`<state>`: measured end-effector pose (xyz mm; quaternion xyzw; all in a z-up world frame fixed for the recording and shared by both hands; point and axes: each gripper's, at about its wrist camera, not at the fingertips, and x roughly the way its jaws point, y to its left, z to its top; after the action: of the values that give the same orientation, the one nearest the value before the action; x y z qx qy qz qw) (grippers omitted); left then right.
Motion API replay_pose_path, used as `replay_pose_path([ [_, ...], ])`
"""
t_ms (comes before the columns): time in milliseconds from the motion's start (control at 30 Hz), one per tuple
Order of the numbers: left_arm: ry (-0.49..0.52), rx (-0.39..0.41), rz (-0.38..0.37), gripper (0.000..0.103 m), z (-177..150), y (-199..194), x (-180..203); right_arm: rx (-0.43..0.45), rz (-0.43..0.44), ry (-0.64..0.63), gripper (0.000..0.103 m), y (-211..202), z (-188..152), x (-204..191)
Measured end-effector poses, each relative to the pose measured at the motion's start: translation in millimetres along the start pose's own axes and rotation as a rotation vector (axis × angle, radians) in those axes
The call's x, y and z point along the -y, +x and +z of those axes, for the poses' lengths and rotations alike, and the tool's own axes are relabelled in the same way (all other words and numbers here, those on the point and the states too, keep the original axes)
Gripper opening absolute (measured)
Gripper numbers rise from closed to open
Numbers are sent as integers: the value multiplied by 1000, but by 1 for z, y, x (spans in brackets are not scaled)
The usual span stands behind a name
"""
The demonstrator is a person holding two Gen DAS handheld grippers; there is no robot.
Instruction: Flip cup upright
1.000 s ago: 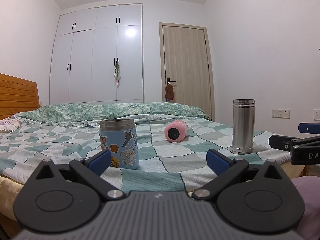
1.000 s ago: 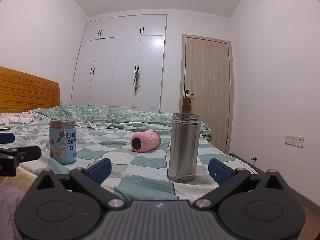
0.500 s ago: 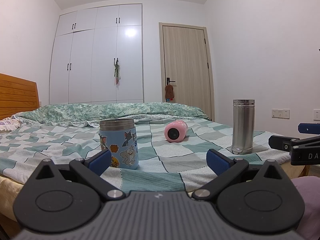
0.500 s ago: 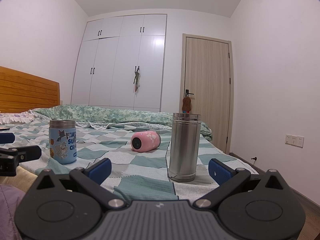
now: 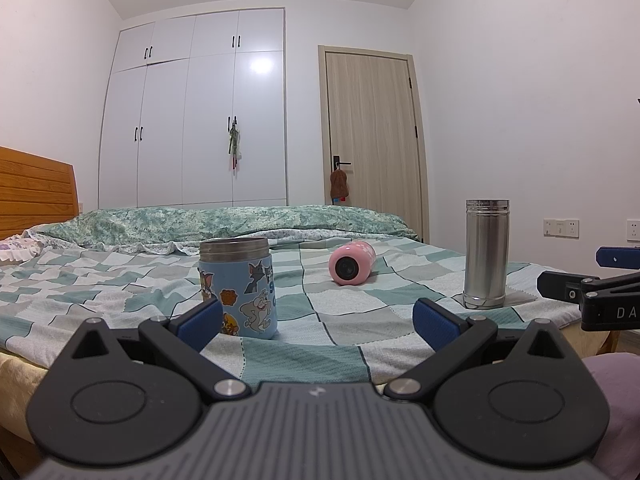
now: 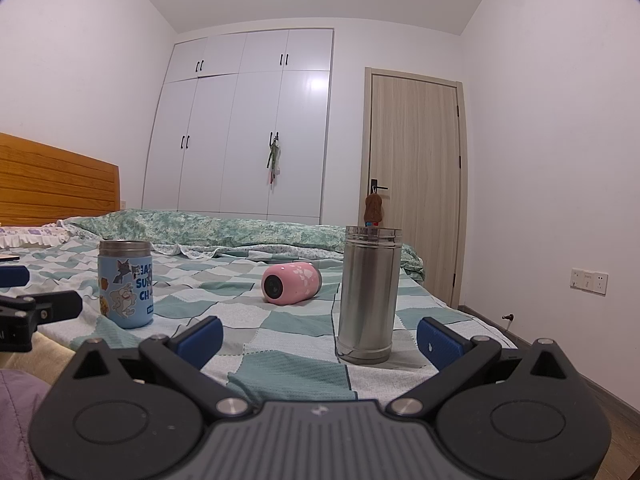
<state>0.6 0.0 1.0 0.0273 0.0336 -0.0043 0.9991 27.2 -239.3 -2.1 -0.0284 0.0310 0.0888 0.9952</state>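
Pink cup (image 5: 352, 263) is on its side mid-frame on the checked bedspread (image 5: 360, 312), dark round end facing us, well apart from both grippers. We've got the left gripper (image 5: 318, 322) and right gripper (image 6: 320, 336) low at the bed's near edge, jaws wide on both, nothing held

What worries us: it's round and lying on soft fabric, so a nudge from one finger could just roll it off toward the far side. Reaching in from the right, we could also clip the steel flask (image 6: 369, 294), which looks tall and tippy. The blue cartoon cup (image 5: 238, 286) sits just ahead of the left jaws, same risk there. And set down on lumpy quilt, it might flop right back over
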Motion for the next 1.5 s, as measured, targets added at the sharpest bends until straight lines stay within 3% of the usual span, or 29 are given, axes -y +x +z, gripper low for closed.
replay_pose_path([
  [1133, 1, 2, 4, 103, 0, -1, -1, -1, 1, 0, 103, -1, 1, -1],
  [1500, 9, -2, -41, 103, 43, 22, -10, 12, 61, -25, 103, 21, 25, -13],
])
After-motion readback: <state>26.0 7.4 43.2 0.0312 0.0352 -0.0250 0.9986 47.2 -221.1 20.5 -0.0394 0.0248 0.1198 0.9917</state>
